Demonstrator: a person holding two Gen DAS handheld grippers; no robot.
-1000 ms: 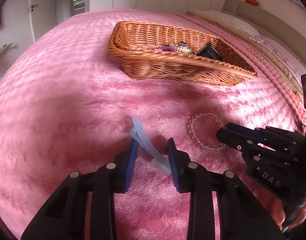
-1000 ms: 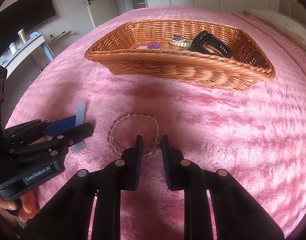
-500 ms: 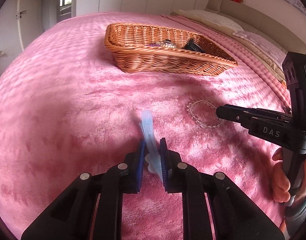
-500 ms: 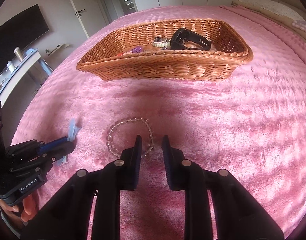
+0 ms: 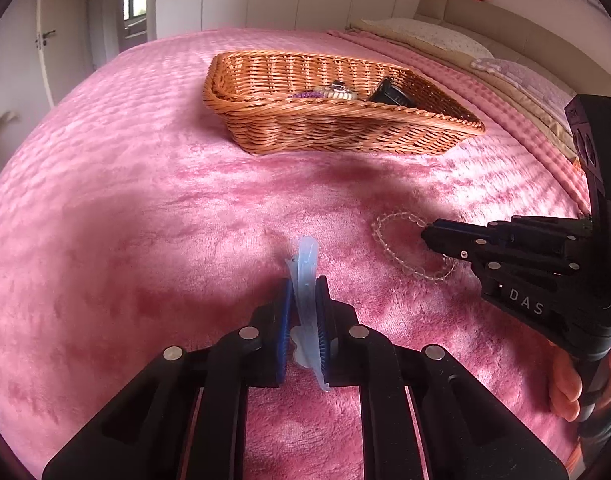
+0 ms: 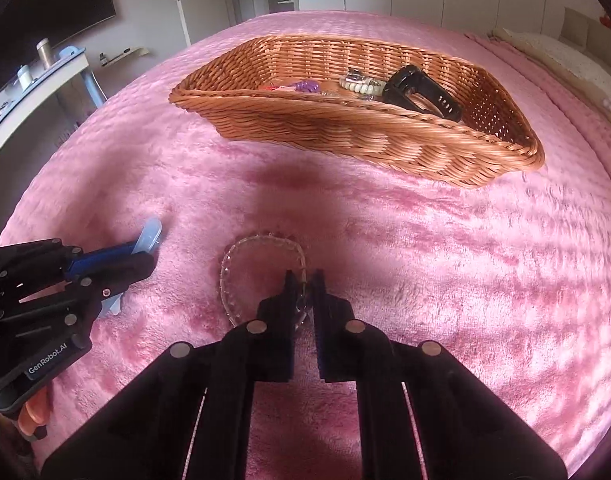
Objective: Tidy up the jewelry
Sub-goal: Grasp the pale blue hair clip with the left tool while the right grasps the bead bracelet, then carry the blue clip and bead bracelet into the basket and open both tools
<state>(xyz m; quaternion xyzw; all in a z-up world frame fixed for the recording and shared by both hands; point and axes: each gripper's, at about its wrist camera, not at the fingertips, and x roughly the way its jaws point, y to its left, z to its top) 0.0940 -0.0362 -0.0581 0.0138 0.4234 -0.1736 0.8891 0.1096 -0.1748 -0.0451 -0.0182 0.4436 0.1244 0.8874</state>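
Observation:
My left gripper (image 5: 304,286) is shut on a pale blue translucent hair clip (image 5: 305,264), held just above the pink blanket; the clip also shows in the right wrist view (image 6: 147,236). My right gripper (image 6: 304,280) is shut on the near right side of a clear beaded bracelet (image 6: 241,252) that lies on the blanket. In the left wrist view the bracelet (image 5: 385,236) lies to the right, under my right gripper (image 5: 429,236). A wicker basket (image 6: 385,136) stands beyond, holding a black watch (image 6: 421,92), a pearl piece (image 6: 361,84) and a purple piece (image 6: 305,87).
The pink plush blanket (image 5: 145,200) covers the whole bed. Pillows (image 5: 425,36) and a headboard lie far right. A desk with small items (image 6: 37,72) and a dark screen (image 6: 53,8) stand beyond the bed's left edge.
My left gripper closed on the blue clip and lifted it slightly. My right gripper moved forward and closed on the bracelet's near edge.

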